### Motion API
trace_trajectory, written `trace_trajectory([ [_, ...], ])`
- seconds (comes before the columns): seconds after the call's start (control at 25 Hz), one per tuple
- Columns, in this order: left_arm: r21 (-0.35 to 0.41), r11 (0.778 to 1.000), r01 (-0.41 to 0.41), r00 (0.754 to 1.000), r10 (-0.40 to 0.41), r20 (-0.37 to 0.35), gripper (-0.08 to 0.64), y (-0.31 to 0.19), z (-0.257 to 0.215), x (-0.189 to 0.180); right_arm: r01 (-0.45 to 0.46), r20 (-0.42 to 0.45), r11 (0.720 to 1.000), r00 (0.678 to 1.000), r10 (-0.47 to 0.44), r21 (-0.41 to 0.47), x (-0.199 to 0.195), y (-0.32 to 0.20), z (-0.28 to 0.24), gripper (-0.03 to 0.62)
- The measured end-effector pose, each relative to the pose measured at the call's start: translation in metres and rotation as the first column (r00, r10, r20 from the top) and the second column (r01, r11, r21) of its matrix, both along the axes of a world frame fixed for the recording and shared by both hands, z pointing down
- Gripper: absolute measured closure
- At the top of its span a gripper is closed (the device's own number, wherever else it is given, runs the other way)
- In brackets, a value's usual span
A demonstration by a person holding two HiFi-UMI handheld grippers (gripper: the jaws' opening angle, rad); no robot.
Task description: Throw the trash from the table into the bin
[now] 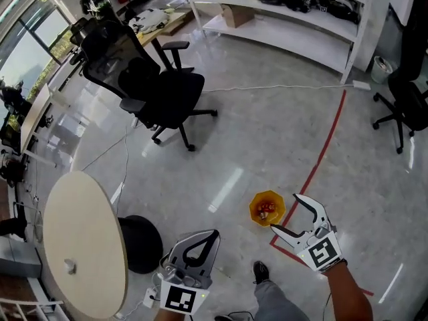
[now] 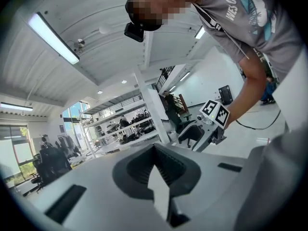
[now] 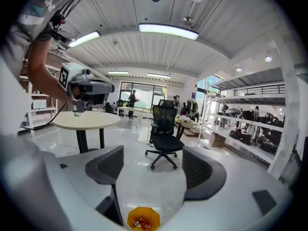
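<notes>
Your right gripper (image 1: pixel 283 212), at lower right, has its jaws wide apart with nothing between them. It hangs just beside the yellow bin (image 1: pixel 256 202) on the floor, where red scraps (image 1: pixel 265 212) lie, a fit spot for a drop. Your left gripper (image 1: pixel 210 236), bottom centre, has its jaws pressed together, empty. The round table (image 1: pixel 80 233) at lower left carries one small pale thing (image 1: pixel 69 266), probably trash. A black chair (image 1: pixel 157 85) stands upper left on the glossy grey floor (image 1: pixel 267 126).

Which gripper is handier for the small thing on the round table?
Left, probably: the left gripper is beside the round table with the small white item, though shut; the right gripper, open, is by the orange bin.
</notes>
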State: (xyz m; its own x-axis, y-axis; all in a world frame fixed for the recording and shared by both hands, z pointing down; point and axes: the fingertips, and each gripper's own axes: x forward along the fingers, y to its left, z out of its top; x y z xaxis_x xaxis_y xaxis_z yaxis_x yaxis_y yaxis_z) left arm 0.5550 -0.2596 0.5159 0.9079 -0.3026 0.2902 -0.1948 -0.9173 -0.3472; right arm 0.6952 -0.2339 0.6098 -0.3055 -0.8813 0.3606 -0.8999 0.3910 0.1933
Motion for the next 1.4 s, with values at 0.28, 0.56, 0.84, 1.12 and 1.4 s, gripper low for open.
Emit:
trace_trajectory([
  [0.28,0.129,0.968,0.217,0.975,-0.207,-0.085,0.517,0.046,-0.105,-0.194,0.232,-0.057,0.965,0.972,-0.227,0.122,-0.201,0.022,-0.144,0.584],
  [0.56,0.215,0.789,0.576,0.816,-0.539,-0.207,0.517,0.163,-0.168,-0.513,0.542,-0.137,0.806,0.841,-0.524,0.237,-0.516,0.11,-0.22,0.584],
  [0.84,0.241,0.646,0.724,0.689,-0.666,-0.285,0.517,0.305,-0.207,-0.763,0.646,-0.193,0.691,0.761,-0.62,0.325,-0.754,0.216,-0.273,0.584],
  [1.12,0.25,0.556,0.793,0.61,-0.721,-0.33,0.517,0.36,-0.225,-0.909,0.747,-0.23,0.6,0.661,-0.714,0.287,-0.917,0.254,-0.285,0.584],
  [1.4,0.186,0.487,0.854,0.521,-0.802,-0.292,0.517,0.283,-0.186,-1.009,0.854,-0.185,0.492,0.518,-0.835,0.17,-1.046,0.165,-0.232,0.583],
])
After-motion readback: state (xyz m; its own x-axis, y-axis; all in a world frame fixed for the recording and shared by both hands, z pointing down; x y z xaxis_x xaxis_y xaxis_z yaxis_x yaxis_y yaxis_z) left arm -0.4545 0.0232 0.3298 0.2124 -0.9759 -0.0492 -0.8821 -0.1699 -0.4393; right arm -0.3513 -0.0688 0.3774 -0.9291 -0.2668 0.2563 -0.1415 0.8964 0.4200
